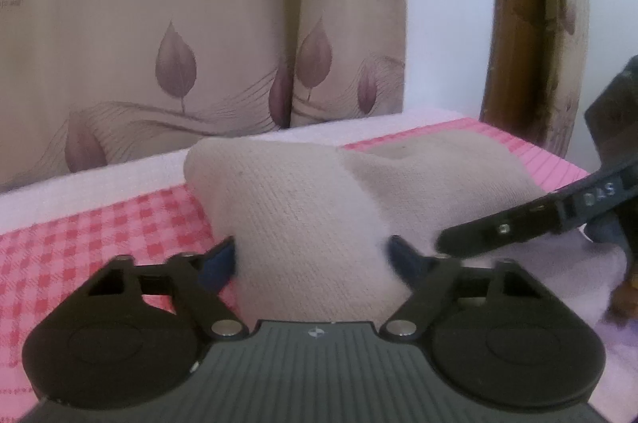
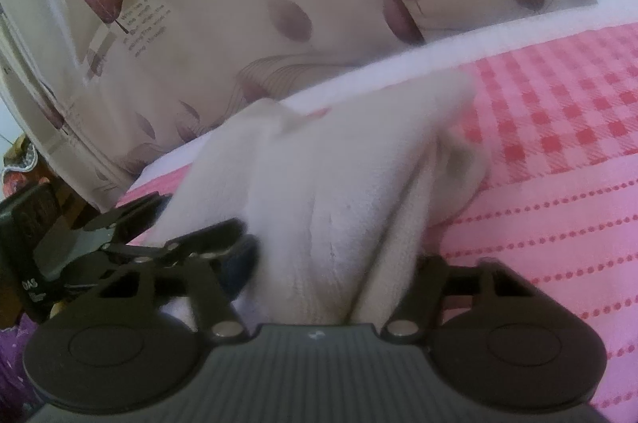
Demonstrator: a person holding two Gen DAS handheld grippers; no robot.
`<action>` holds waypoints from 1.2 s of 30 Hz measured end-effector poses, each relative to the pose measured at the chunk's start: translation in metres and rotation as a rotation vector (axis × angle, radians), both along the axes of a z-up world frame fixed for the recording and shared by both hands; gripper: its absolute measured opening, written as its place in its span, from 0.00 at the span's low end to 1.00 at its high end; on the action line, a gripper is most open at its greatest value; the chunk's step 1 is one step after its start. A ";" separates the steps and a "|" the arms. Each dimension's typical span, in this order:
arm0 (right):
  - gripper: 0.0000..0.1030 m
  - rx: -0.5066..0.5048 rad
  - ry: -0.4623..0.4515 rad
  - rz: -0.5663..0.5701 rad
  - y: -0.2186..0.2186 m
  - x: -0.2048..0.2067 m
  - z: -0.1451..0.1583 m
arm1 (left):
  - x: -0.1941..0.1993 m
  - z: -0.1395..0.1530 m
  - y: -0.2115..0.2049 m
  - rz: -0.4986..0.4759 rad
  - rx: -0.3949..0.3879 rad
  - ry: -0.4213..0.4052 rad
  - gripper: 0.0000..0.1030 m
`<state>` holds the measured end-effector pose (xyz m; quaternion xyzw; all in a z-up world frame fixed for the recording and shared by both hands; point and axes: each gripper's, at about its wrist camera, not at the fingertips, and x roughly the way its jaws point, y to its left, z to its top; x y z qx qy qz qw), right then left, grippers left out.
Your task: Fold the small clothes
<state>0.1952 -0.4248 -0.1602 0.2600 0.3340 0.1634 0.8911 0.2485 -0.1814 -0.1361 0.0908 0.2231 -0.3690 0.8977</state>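
A small cream knit garment point(image 1: 303, 211) lies bunched on a pink checked cloth point(image 1: 99, 235). My left gripper point(image 1: 313, 257) has its blue-padded fingers on either side of the near fold, with the fabric filling the gap between them. My right gripper point(image 2: 335, 263) has the same garment point(image 2: 319, 183) between its fingers and lifts it into a tented fold. Each gripper shows in the other's view: the right one point(image 1: 518, 223) at the garment's right side, the left one point(image 2: 131, 235) at its left edge.
A beige curtain with purple leaf prints point(image 1: 199, 24) hangs behind the cloth's far edge. A brown curved wooden frame point(image 1: 514, 24) stands at the back right. Purple fabric point(image 2: 16, 363) lies at the lower left of the right wrist view.
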 end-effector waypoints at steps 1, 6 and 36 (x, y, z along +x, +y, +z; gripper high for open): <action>0.50 0.010 -0.005 0.000 0.001 -0.001 0.000 | -0.003 0.001 0.000 -0.003 0.001 -0.016 0.61; 0.48 0.020 -0.036 -0.025 0.008 -0.012 0.006 | -0.003 0.008 0.003 0.012 -0.028 0.012 0.55; 0.49 0.093 -0.015 -0.058 0.014 -0.007 0.003 | 0.012 0.005 0.012 -0.007 -0.091 0.111 0.52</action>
